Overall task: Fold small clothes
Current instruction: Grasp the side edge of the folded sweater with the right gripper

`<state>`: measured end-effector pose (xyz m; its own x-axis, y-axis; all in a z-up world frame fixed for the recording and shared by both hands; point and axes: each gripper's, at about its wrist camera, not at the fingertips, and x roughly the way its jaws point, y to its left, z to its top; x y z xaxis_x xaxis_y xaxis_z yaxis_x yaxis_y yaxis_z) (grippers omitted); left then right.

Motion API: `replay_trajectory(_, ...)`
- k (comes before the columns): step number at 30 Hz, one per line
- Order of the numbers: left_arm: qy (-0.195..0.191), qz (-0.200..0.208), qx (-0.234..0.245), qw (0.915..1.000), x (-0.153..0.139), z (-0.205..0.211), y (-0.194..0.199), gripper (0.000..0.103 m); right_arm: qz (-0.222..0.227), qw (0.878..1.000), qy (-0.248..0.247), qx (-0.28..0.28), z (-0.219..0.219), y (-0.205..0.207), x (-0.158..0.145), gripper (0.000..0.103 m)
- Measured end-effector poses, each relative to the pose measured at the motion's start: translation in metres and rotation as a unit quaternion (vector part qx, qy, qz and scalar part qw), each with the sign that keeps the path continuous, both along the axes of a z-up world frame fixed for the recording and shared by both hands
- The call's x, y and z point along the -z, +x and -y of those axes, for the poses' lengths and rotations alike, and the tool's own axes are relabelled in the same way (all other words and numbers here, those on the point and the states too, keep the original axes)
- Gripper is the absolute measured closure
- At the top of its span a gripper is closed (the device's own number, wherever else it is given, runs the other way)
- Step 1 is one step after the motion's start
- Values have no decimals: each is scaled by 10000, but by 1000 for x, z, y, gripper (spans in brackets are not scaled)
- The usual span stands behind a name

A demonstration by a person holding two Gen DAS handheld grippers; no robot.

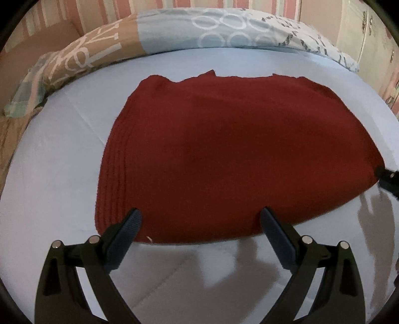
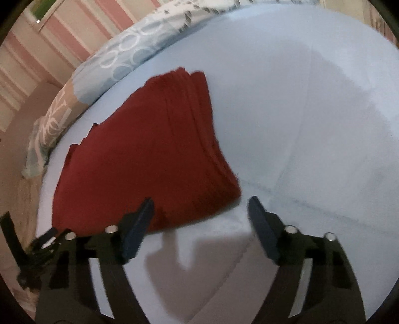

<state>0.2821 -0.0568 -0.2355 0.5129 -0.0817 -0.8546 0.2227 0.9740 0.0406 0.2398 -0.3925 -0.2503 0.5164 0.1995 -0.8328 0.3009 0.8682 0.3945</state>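
Observation:
A dark red knitted garment lies flat on the light blue bedsheet, with a ribbed band along its left side. My left gripper hovers open over the garment's near edge, and its pads press on nothing. At the right edge of that view a black part of the right gripper sits by the garment's right corner. In the right wrist view the garment fills the left half. My right gripper is open, and the garment's near right corner lies below its jaws, not pinched.
A patterned duvet in blue, tan and white is bunched along the far side of the bed. Behind it is a pink striped wall, and a white cupboard stands at the far right. The left gripper's body shows low left in the right wrist view.

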Motion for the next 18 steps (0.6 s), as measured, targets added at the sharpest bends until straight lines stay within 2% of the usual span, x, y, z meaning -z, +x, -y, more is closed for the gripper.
replay_trajectory(6, 85, 50, -5, 10000, 0, 2, 1, 7, -89, 9999, -3, 83, -2, 16, 7, 37)
replay_trajectory(10, 129, 88, -74, 9999, 0, 1, 5, 7, -103, 9988, -462, -111, -11, 35, 6, 36)
replay_trajectory(12, 83, 96, -155, 9998, 1, -2, 7, 7, -109, 9971, -686, -296, -17, 44, 9, 29)
replay_trajectory(14, 21, 110, -243, 9996, 1, -4, 10, 7, -53, 9954, -876, -392, -20, 51, 10, 26)
replay_trajectory(17, -45, 163, -393, 9991, 1, -6, 14, 7, 41, 9902, -1274, -572, -29, 58, 10, 28)
replay_trajectory(18, -78, 174, -420, 9989, 1, -6, 15, 7, 76, 9888, -1355, -619, -31, 59, 9, 33)
